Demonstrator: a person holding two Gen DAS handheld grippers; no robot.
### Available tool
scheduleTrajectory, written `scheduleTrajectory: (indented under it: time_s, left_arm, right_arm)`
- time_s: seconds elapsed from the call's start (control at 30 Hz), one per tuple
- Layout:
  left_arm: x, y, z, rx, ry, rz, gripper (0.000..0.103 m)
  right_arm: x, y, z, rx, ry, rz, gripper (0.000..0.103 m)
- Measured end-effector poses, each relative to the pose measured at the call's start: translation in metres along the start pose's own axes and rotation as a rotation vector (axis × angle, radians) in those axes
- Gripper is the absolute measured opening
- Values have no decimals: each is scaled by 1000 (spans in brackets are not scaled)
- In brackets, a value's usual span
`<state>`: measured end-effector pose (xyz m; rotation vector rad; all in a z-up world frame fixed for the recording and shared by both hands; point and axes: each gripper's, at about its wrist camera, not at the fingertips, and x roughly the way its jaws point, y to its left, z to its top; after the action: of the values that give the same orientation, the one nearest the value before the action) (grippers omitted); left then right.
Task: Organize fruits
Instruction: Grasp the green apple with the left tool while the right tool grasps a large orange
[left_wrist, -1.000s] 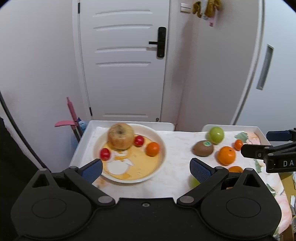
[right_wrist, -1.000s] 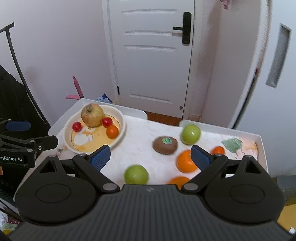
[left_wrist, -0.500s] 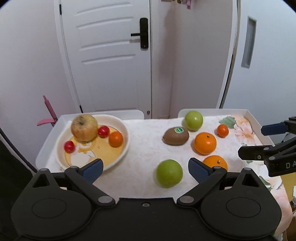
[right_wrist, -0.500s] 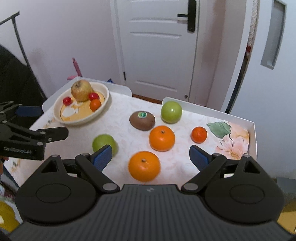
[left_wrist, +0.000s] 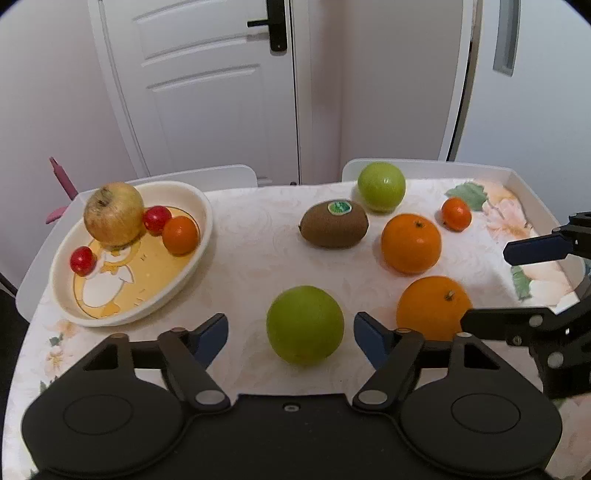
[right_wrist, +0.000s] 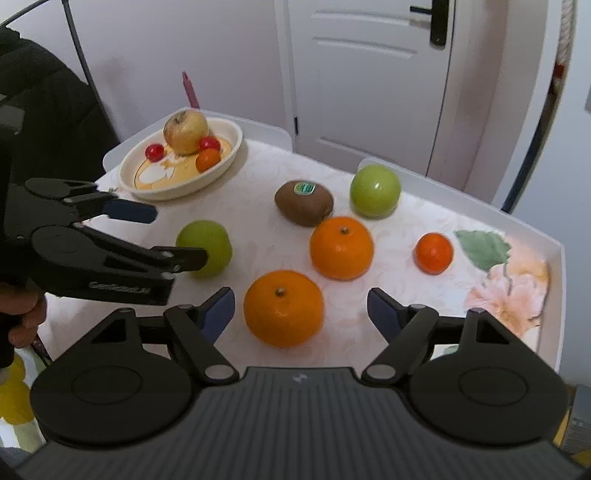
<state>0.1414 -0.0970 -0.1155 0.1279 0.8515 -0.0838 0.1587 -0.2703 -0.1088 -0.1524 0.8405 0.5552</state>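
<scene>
My left gripper (left_wrist: 290, 332) is open, its fingers on either side of a green apple (left_wrist: 305, 325) on the table, not touching it. My right gripper (right_wrist: 301, 308) is open around a large orange (right_wrist: 283, 308) without touching it. A second orange (right_wrist: 341, 247), a kiwi (right_wrist: 304, 202), another green apple (right_wrist: 375, 191) and a small tangerine (right_wrist: 433, 253) lie farther back. A cream bowl (left_wrist: 192, 254) at the left holds a yellowish apple (left_wrist: 113, 214), two red tomatoes and a small orange. The left gripper also shows in the right wrist view (right_wrist: 170, 236).
The table has a floral cloth (left_wrist: 258, 236) and a raised white rim (right_wrist: 561, 280) at the right. White chairs stand behind it before a white door (left_wrist: 207, 85). A pink handle (left_wrist: 61, 181) pokes up behind the bowl.
Both grippers have moved forward and down toward the table. The left one now brackets the green apple and the right one brackets the near orange.
</scene>
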Motion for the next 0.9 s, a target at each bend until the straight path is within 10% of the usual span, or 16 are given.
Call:
scheduleTrajectory:
  time_s: [0.9]
  left_arm:
    - [21,-8,-5,29,42,-5,58]
  right_arm:
    - [41,0,-4,-10,53,47,81]
